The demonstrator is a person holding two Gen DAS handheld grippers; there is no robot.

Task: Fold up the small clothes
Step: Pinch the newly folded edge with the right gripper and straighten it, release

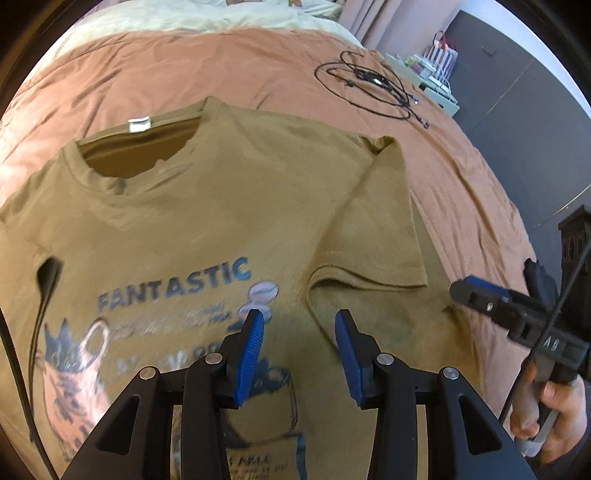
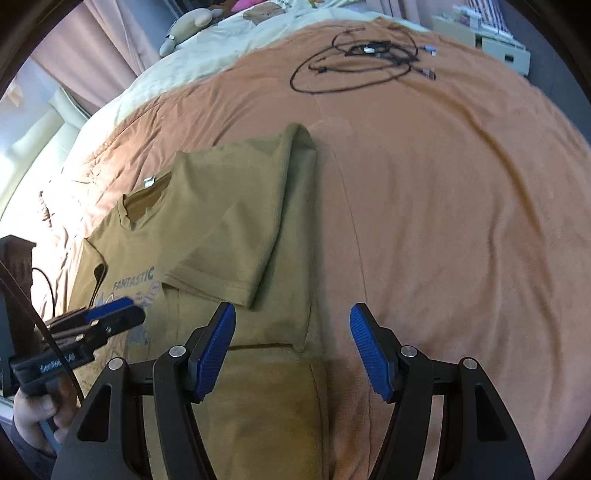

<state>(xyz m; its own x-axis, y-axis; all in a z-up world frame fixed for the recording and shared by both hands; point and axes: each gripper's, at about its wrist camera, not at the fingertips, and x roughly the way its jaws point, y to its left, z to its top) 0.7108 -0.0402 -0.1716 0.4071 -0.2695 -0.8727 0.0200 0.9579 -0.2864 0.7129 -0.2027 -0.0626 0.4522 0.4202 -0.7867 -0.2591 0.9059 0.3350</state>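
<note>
An olive-brown T-shirt (image 1: 221,206) with a blue "FANTASTIC" print lies face up on an orange-brown bedspread (image 1: 461,177), its collar and white label at the far end. Its right sleeve (image 1: 376,229) is folded inward over the front. My left gripper (image 1: 299,317) hovers open over the chest print, with nothing between its blue pads. My right gripper (image 2: 293,310) stands open above the T-shirt's (image 2: 236,206) right edge, just below the folded sleeve (image 2: 236,258), also empty. Each gripper shows in the other's view, the right gripper (image 1: 465,290) at the right and the left gripper (image 2: 125,314) at the left.
A tangle of black cables (image 2: 362,59) lies on the bedspread (image 2: 443,221) beyond the shirt. A cream quilt and a plush toy (image 2: 188,26) sit at the far end. A person's hand (image 1: 554,413) holds the right gripper. Dark furniture stands past the bed's right side.
</note>
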